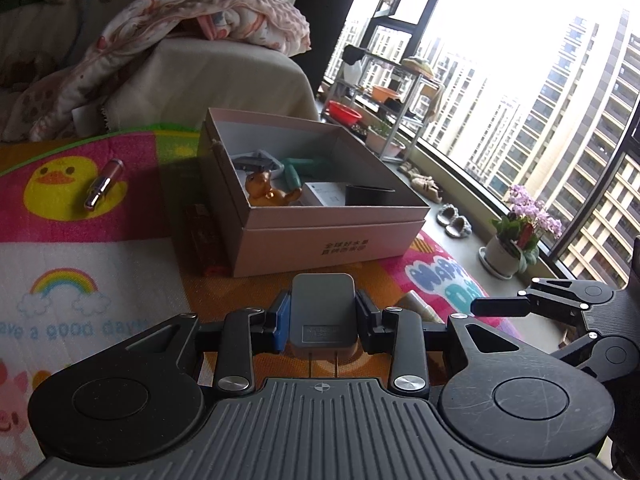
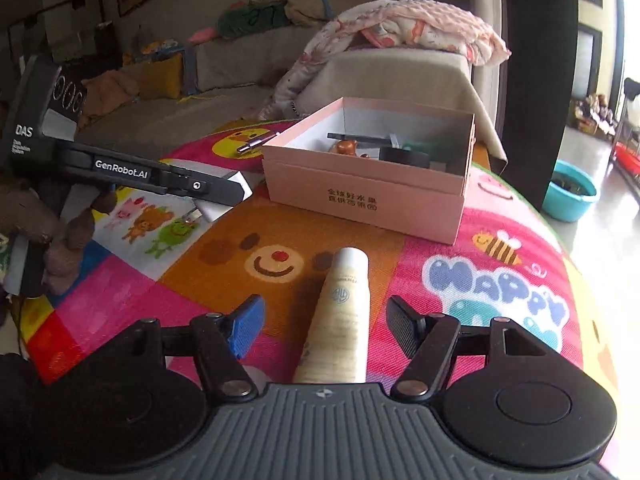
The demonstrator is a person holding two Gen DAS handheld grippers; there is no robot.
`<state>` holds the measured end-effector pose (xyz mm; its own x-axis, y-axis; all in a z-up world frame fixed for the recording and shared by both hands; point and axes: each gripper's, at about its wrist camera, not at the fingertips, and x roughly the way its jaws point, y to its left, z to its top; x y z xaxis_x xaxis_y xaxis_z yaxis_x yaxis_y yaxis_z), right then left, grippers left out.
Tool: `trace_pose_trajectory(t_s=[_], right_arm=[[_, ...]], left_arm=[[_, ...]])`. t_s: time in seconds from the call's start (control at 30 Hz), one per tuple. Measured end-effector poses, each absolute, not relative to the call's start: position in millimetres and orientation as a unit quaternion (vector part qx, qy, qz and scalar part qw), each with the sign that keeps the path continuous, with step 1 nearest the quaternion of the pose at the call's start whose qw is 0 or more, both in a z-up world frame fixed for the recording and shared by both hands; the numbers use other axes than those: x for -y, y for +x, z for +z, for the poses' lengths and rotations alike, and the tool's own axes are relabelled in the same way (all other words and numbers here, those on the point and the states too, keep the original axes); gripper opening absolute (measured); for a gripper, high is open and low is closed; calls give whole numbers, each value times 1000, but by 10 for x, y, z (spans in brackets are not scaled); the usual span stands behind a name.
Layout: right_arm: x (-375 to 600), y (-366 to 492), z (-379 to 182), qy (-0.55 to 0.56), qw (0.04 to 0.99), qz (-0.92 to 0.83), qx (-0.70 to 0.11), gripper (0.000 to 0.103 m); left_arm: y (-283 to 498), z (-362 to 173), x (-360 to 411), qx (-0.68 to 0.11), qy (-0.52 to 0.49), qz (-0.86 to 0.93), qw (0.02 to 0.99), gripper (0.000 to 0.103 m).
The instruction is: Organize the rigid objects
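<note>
My left gripper (image 1: 323, 320) is shut on a grey plug adapter (image 1: 322, 314), held just in front of the open pink box (image 1: 328, 240). The box holds an orange bear figurine (image 1: 266, 190), a teal tool (image 1: 296, 170), a white card and a black cup (image 1: 370, 195). My right gripper (image 2: 324, 322) is open with a cream tube (image 2: 340, 320) lying on the mat between its fingers. The box (image 2: 360, 200) stands beyond it. A metallic lipstick (image 1: 105, 182) lies on the mat left of the box and also shows in the right wrist view (image 2: 256, 143).
A colourful cartoon play mat (image 2: 500, 288) covers the surface. A sofa with a pink blanket (image 1: 192, 20) stands behind. A flower pot (image 1: 516, 240), slippers and a shelf rack line the window sill at right. The left gripper's arm (image 2: 132, 172) crosses the right view.
</note>
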<state>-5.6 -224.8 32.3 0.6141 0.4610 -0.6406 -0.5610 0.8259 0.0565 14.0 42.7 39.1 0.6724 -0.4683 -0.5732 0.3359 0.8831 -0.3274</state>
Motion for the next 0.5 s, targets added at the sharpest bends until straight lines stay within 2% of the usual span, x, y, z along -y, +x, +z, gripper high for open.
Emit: trace_pose_trajectory(t_s=[0.2, 0.27, 0.33, 0.4, 0.5], right_arm=[[2087, 230, 169, -58, 889, 259, -373, 67], [2057, 263, 111, -58, 889, 252, -379, 58], [2002, 262, 87, -71, 886, 253, -382, 42], [1943, 221, 104, -99, 884, 252, -380, 36], [2003, 202, 199, -64, 875, 276, -393, 35]], left_arm=[[62, 292, -315, -357, -73, -231, 902, 37], [43, 244, -272, -368, -60, -236, 897, 37], [23, 198, -231, -377, -48, -242, 893, 37], [12, 168, -208, -384, -42, -245, 889, 37], [5, 212, -226, -385, -55, -252, 886, 37]])
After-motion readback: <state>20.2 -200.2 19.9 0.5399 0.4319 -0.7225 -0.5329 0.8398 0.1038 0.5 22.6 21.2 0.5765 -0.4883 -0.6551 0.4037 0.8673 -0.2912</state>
